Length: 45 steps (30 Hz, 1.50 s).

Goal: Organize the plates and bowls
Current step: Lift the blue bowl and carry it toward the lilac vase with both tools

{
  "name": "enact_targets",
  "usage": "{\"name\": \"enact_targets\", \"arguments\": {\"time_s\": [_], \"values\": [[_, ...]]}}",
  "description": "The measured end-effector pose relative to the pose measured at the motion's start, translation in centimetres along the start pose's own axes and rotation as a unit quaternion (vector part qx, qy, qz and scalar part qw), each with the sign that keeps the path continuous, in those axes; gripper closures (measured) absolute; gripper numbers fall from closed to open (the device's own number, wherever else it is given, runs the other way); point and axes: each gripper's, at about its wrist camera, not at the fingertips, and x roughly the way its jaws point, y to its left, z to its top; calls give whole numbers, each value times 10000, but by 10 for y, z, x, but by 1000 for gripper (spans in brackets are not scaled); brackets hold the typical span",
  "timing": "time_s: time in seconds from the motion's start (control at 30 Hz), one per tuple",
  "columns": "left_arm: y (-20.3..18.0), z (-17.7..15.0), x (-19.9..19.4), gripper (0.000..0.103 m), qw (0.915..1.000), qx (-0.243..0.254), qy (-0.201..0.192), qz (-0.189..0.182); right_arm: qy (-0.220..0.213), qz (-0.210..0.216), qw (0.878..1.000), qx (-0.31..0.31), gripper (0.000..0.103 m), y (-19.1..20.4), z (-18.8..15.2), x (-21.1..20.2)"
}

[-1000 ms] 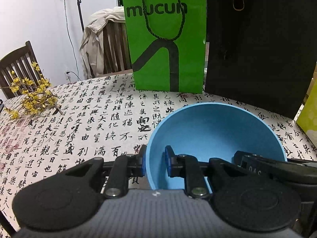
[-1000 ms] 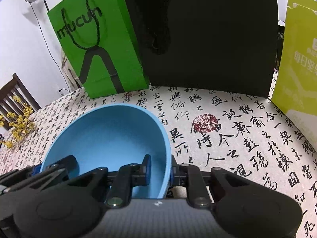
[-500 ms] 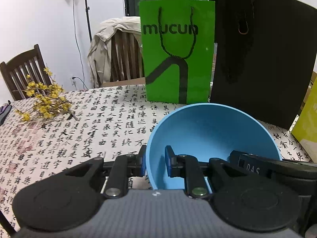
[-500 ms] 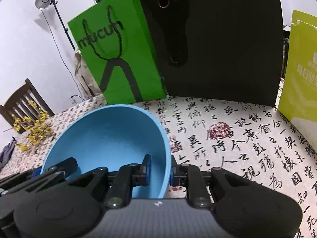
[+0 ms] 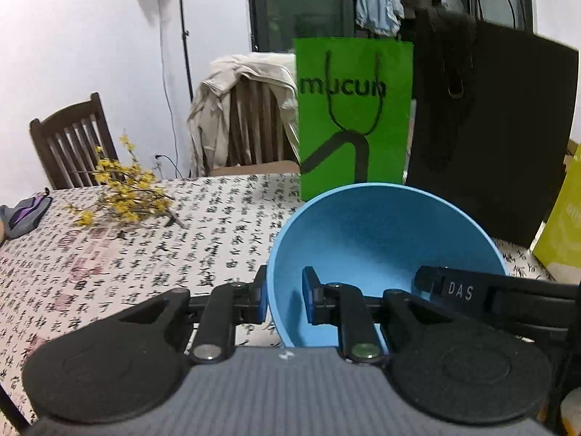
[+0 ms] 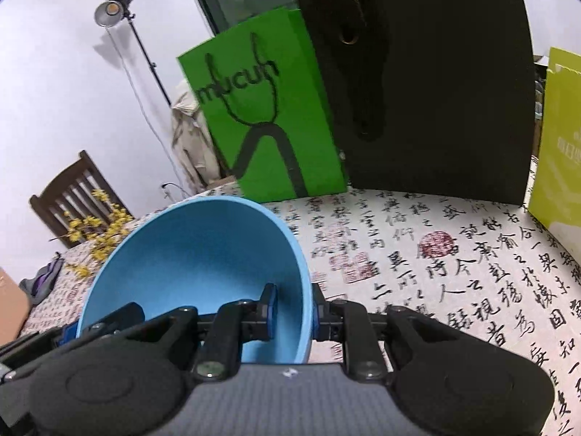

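Up it comes: both views now show more wall and lamp than a second ago, the table (image 5: 152,254) dropping away. The green bag (image 5: 354,116) stands behind. The blue bowl (image 5: 381,239) hangs tilted above the table, left gripper (image 5: 285,299) and right gripper (image 6: 292,307) each with jaws clamped on opposite rims, likely for a steady carry.

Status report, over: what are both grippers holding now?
Left gripper and right gripper both shut on blue bowl, opposite rims. Bowl empty, off the table. Green bag and black bag stand ahead.
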Motion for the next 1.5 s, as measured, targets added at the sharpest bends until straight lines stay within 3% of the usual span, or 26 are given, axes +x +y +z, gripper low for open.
{"name": "enact_targets", "arguments": {"time_s": [0.47, 1.13, 1.5], "values": [[28, -18, -37, 84, 9988, 13, -285, 395, -81, 301, 9986, -437, 84, 39, -18, -19], [47, -32, -67, 84, 9963, -99, -634, 576, -175, 607, 9951, -764, 84, 62, -29, -35], [73, -46, -78, 84, 9952, -404, -771, 448, -124, 727, 9925, -970, 84, 79, -41, -39]]}}
